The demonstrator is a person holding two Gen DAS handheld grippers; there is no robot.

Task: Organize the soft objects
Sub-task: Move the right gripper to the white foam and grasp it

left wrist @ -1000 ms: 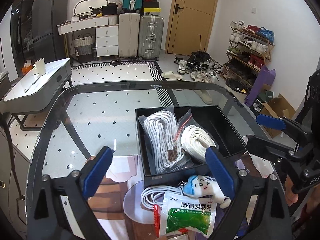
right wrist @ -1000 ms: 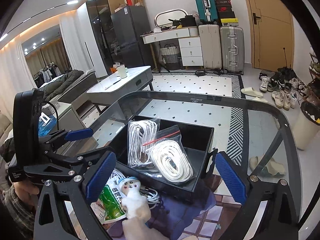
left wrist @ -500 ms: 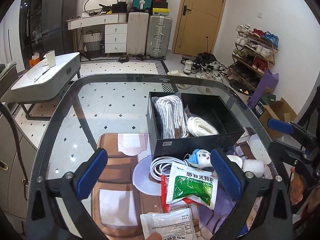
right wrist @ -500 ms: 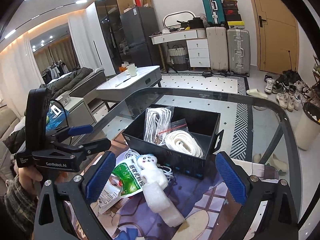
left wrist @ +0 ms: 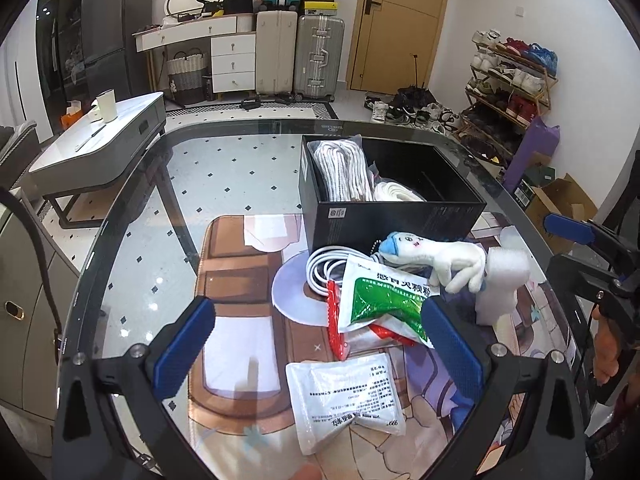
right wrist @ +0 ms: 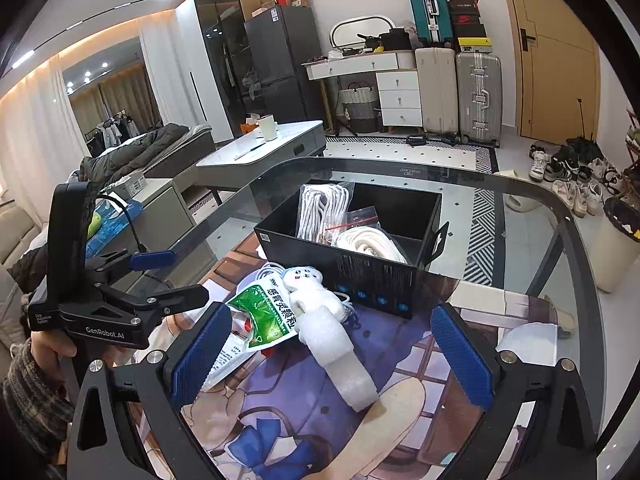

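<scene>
1. Nearest the left wrist camera, the left gripper [left wrist: 316, 344] is hanging with its jaws spread fully wide and nothing between them; a second ago it was poised right over the box, and it is now sitting back over the loose pile.
2. Just beneath it, a white sachet [left wrist: 346, 394] is lying flat on the printed mat [left wrist: 236, 272], newly in view since the pull-back.
3. Alongside, the right gripper [right wrist: 330, 350] is also standing wide and empty, hovering above a white foam strip [right wrist: 340, 350].
4. Slightly farther, a green medicine packet [left wrist: 384, 300], a plush doll [left wrist: 432, 258] and a coiled white cable [left wrist: 326, 270] are crowding together against the box's near wall.
5. Beyond them, the black box [left wrist: 400, 216] is holding two bagged rope bundles [left wrist: 340, 170] on its left side, leaving its right half free.
6. Judging by this, one deposit is looking finished, and both hands are seemingly lining up on the remaining soft items.
</scene>
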